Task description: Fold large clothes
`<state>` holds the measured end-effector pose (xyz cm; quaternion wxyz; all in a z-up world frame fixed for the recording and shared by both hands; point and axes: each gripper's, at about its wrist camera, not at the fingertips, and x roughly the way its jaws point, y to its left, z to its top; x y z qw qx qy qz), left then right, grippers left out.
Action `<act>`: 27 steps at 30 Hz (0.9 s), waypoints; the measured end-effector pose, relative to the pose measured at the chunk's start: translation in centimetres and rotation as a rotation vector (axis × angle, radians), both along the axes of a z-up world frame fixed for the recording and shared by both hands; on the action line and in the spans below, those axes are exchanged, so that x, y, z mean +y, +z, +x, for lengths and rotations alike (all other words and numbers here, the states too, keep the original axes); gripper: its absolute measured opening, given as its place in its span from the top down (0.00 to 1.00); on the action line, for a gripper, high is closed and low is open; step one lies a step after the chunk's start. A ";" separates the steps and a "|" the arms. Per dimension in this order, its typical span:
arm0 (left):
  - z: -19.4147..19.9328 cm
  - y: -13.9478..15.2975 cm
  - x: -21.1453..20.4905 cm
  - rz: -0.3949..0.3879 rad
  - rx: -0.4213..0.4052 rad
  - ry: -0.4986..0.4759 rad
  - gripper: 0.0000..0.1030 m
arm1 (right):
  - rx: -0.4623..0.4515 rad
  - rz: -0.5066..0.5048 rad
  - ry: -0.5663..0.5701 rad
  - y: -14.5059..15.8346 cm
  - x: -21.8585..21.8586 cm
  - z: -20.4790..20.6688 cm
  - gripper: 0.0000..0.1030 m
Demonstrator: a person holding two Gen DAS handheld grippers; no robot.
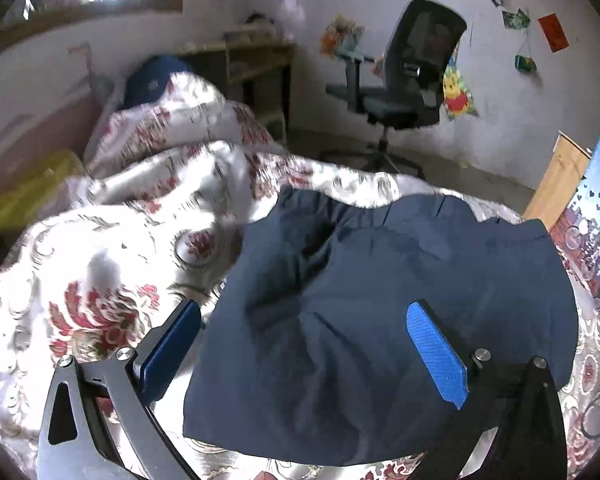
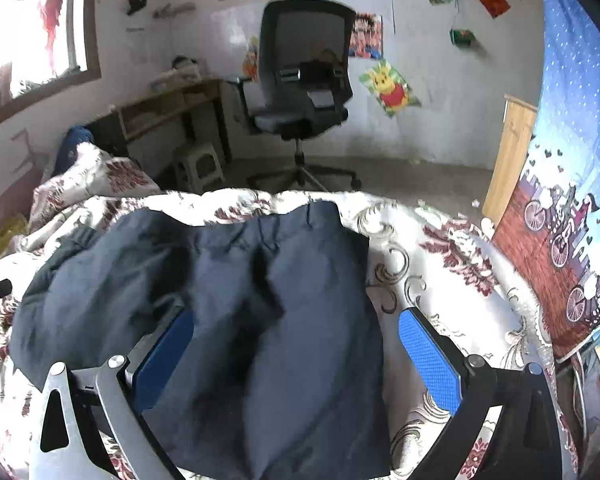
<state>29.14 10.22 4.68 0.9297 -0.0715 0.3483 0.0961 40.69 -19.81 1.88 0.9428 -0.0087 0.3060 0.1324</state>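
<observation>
Both hand-held grippers, left (image 1: 304, 344) and right (image 2: 296, 344), are held wide open, gripping nothing, over the soft, limp navy garment (image 1: 380, 300) on the floral quilt (image 1: 100, 280), judged best pinched at its near hem corners.

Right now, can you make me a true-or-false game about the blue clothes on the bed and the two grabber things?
1. The dark blue garment lies on a flowered bedspread. True.
2. The left hand-held gripper is clamped shut on the garment. False: its jaws stand wide apart, with the cloth lying between and beneath them.
3. The right hand-held gripper is open. True.
4. A person sits in the office chair. False: the chair is empty.
5. The garment hangs on the wall. False: it lies bunched on the bed; the wall holds a cartoon bear poster.
</observation>
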 end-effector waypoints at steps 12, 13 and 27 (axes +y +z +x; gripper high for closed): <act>-3.9 2.6 -3.3 0.062 -0.161 -0.035 0.02 | -0.117 0.078 0.025 2.7 -0.2 -6.5 0.00; -4.3 2.7 -3.6 0.066 -0.173 -0.038 0.02 | -0.131 0.086 0.021 2.9 -0.3 -7.3 0.00; -11.2 0.8 -6.4 0.129 -0.248 -0.078 0.02 | -0.204 0.041 0.120 1.2 2.2 -15.1 0.00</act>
